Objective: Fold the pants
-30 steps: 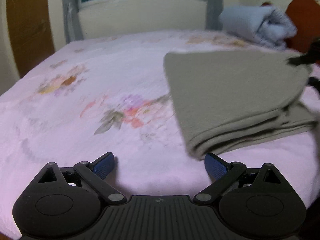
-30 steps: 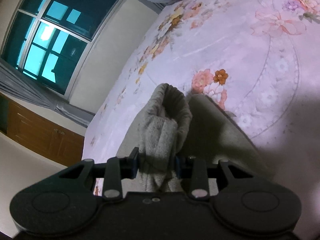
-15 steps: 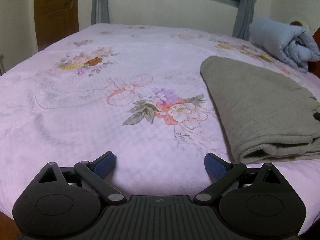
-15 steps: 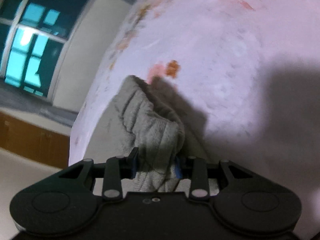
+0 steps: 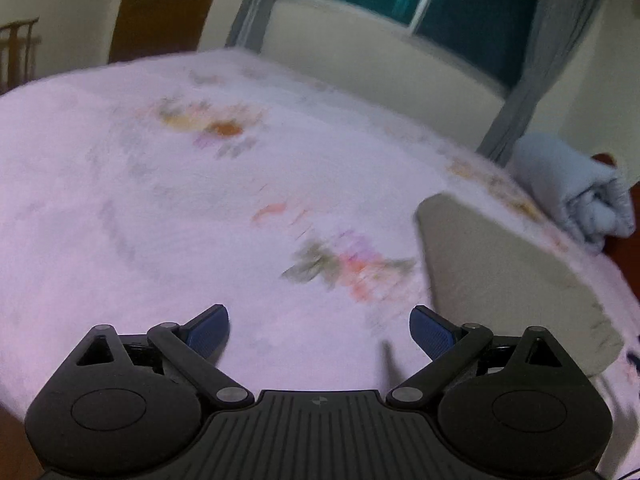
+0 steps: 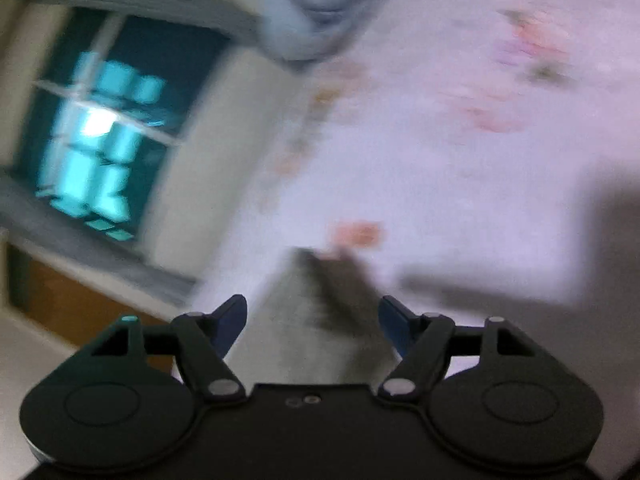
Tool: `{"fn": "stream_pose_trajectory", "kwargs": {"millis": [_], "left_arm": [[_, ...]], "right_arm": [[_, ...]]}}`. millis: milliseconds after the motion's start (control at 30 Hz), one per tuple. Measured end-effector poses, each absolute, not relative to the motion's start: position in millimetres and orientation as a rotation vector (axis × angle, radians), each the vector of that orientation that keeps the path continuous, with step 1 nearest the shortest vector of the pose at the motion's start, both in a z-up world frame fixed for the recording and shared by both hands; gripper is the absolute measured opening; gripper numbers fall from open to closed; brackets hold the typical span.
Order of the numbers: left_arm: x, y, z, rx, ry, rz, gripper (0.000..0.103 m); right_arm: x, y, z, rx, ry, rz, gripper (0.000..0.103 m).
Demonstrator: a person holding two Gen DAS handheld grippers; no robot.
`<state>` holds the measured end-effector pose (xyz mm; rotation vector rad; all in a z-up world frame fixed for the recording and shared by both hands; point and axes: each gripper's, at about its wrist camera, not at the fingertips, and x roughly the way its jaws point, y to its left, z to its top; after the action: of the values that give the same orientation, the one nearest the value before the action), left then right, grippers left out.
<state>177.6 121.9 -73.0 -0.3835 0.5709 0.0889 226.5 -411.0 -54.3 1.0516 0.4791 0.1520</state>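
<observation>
Pants look basically folded, grippers letting go

The grey-green pants (image 5: 500, 276) lie as a flat folded stack on the right side of the pink floral bedspread (image 5: 160, 220), so I'd say the folding itself is done and only a final tidy, if any, is left. The left gripper (image 5: 319, 330) is spread wide over bare bedspread with nothing between its blue pads. The right gripper (image 6: 313, 326) has its jaws opening, pads clear of the pants corner (image 6: 320, 304) lying between them (frames are blurry though). No containers in sight, just a rolled light-blue blanket (image 5: 576, 196) at the far edge.
</observation>
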Motion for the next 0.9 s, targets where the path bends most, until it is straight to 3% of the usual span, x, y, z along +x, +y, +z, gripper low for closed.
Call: {"fn": "stream_pose_trajectory", "kwargs": {"millis": [100,267,300,367,467,500,533,567,600,633,900], "left_arm": [[194,91,-59,-0.311,0.552,0.021,0.097],[228,53,-68,-0.196,0.649,-0.012,0.097],[235,50,-76,-0.167,0.696,0.005,0.098],[239,54,-88,-0.181,0.713,0.016,0.103],[238,64,-89,-0.212,0.703,0.006,0.103],[235,67,-85,-0.226,0.689,0.000,0.103],[232,72,-81,-0.246,0.667,0.000,0.103],[231,78,-77,-0.269,0.649,-0.005,0.103],[231,83,-75,-0.297,0.636,-0.019,0.103],[232,87,-74,-0.326,0.632,-0.029,0.103],[264,85,-85,-0.562,0.681,-0.175,0.103]], "right_arm": [[257,-384,-38,1.035,0.494,0.308,0.066],[312,-354,-66,1.041,0.642,0.365,0.067],[317,-352,-71,0.996,0.673,0.339,0.058],[320,-364,-86,1.033,0.728,0.274,0.003],[315,-385,-94,1.100,0.784,0.317,0.000],[306,-391,-86,1.099,0.750,0.336,0.005],[294,-398,-76,1.085,0.697,0.340,0.040],[281,-407,-68,1.072,0.644,0.342,0.065],[273,-414,-64,1.067,0.615,0.351,0.076],[266,-420,-62,1.056,0.616,0.326,0.094],[264,-437,-93,1.066,0.728,0.337,0.092]]}}
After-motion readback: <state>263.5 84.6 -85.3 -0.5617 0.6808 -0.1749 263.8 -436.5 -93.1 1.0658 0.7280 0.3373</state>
